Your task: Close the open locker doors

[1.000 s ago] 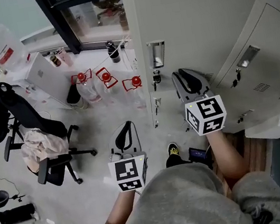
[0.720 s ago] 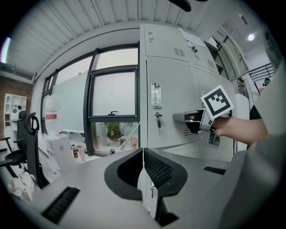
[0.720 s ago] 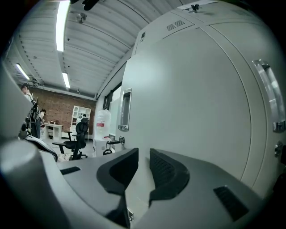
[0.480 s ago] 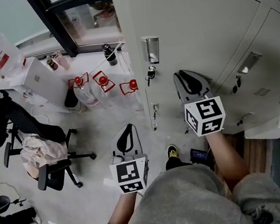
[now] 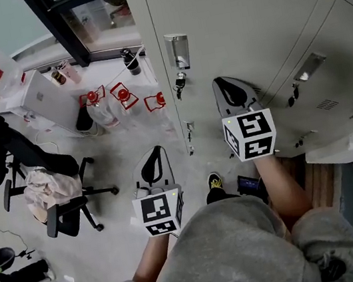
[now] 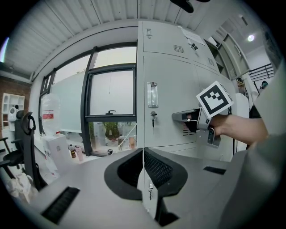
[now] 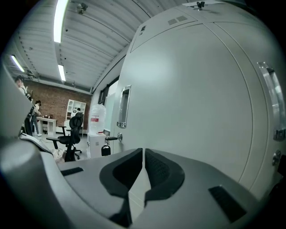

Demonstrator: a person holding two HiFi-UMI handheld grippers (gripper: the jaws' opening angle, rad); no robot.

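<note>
**Clerk:** First entry: how far along is the task?

**Onlooker:** Locker door (image 5: 229, 19), large and grey, at 12 o'clock from the person. Its face lies in line with the bank, or very nearly. I judge it closed or on its last push. The handle (image 5: 178, 52) sits at its 9 o'clock edge, with the key (image 5: 179, 81) in the lock just under it.

**Clerk:** Anything outstanding?

**Onlooker:** Probably. A pale panel (image 5: 347, 147) juts out from the bank at 4 o'clock. It looks like another door standing open, though I cannot be sure from here. The doors at 2 o'clock look flush.

**Clerk:** Second entry: the right tool.

**Onlooker:** Right hand-held gripper (image 5: 224, 82), at 1 o'clock, with its nose to the face of the big door. It sits below the handle, off to the handle's 4 o'clock.
- **Jaws:** they have just been closing and now stand together, with only a hairline slit between them and nothing in it.
- **Hold:** it grasps nothing.
- **Contact:** the tips meet the metal or all but meet it, posed as for a push. I cannot confirm actual contact.

**Clerk:** And the other?

**Onlooker:** Left hand-held gripper (image 5: 155, 151), at 11 o'clock, held out over the floor and well apart from the lockers.
- **Jaws:** together.
- **Hold:** empty.
- **Contact:** touching nothing.
</note>
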